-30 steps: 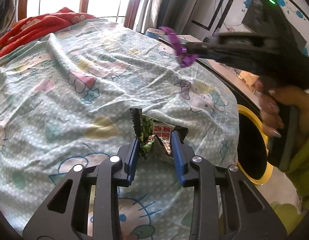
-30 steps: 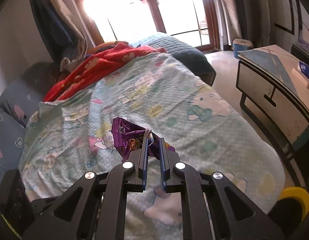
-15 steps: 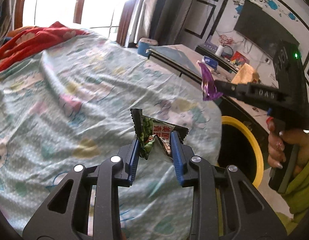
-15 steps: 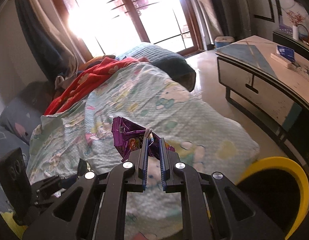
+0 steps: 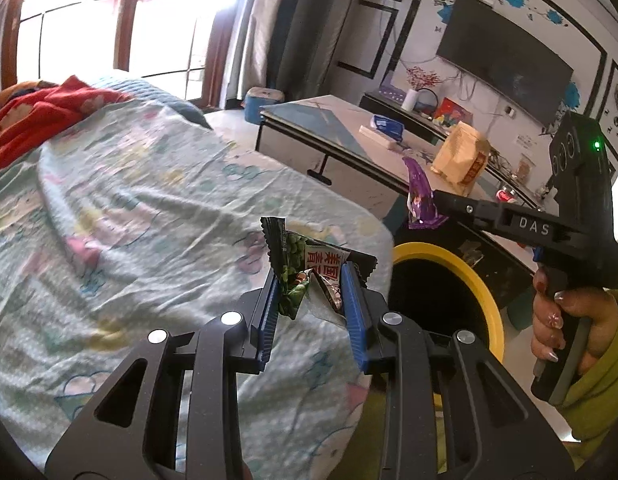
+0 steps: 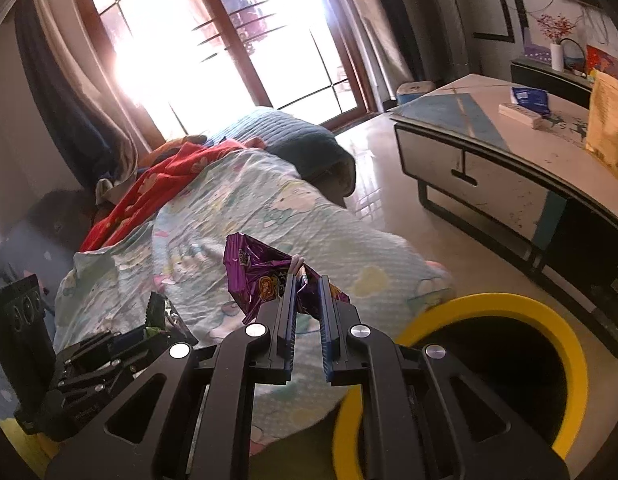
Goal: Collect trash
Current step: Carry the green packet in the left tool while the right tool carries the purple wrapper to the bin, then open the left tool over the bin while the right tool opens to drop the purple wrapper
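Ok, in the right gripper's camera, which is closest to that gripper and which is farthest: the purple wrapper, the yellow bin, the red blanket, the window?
1. Purple wrapper, clamped in the right gripper.
2. Yellow bin, lower right.
3. Red blanket, far end of bed, left.
4. Window, behind.

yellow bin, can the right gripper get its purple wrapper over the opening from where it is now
Probably yes. The right gripper is shut on the purple wrapper, and the yellow bin stands open just beside and below it at the bed's edge. Nothing shows between them; the left gripper, shut on a green wrapper, is off to the side.

Glossy crinkled foil wrapper (image 6: 261, 276)
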`<state>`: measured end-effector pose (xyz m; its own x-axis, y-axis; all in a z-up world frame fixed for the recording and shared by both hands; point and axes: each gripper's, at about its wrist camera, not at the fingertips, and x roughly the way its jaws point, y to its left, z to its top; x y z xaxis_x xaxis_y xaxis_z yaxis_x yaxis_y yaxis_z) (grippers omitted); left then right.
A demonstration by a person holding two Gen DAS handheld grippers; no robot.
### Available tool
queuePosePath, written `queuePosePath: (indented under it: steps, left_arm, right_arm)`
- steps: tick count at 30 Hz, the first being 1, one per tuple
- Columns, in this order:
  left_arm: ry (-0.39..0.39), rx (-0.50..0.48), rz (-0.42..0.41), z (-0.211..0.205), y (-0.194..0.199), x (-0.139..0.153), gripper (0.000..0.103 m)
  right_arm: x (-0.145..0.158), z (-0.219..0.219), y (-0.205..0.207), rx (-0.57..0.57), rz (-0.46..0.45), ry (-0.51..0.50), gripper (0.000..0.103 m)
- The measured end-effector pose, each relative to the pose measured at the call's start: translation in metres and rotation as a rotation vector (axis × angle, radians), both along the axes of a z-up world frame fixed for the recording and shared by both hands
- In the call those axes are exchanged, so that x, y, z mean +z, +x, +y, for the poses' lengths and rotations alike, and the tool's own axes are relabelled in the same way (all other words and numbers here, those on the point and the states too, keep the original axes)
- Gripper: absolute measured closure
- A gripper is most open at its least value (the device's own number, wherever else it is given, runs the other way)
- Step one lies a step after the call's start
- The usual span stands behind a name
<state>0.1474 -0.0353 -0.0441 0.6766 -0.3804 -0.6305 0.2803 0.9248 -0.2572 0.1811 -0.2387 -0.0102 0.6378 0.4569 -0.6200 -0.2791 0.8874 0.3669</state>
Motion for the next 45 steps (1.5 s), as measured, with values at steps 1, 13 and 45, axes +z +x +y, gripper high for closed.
queuePosePath:
  steps: [1,13,45]
  left_arm:
    - [0.001,-0.005,-0.003,-0.003,0.000,0.001,0.080]
    - [0.015,-0.076,-0.033,-0.043,0.008,0.008,0.080]
    - [0.050,-0.266,-0.077,-0.164,0.009,0.004,0.079]
  right_arm:
    - [0.001,-0.005,-0.002,-0.009,-0.003,0.001,0.093]
    - [0.005,-0.058,-0.019,-0.102,-0.025,0.001,0.093]
    - [-0.040,-0.144,-0.074,-0.189,0.049,-0.049,0.091]
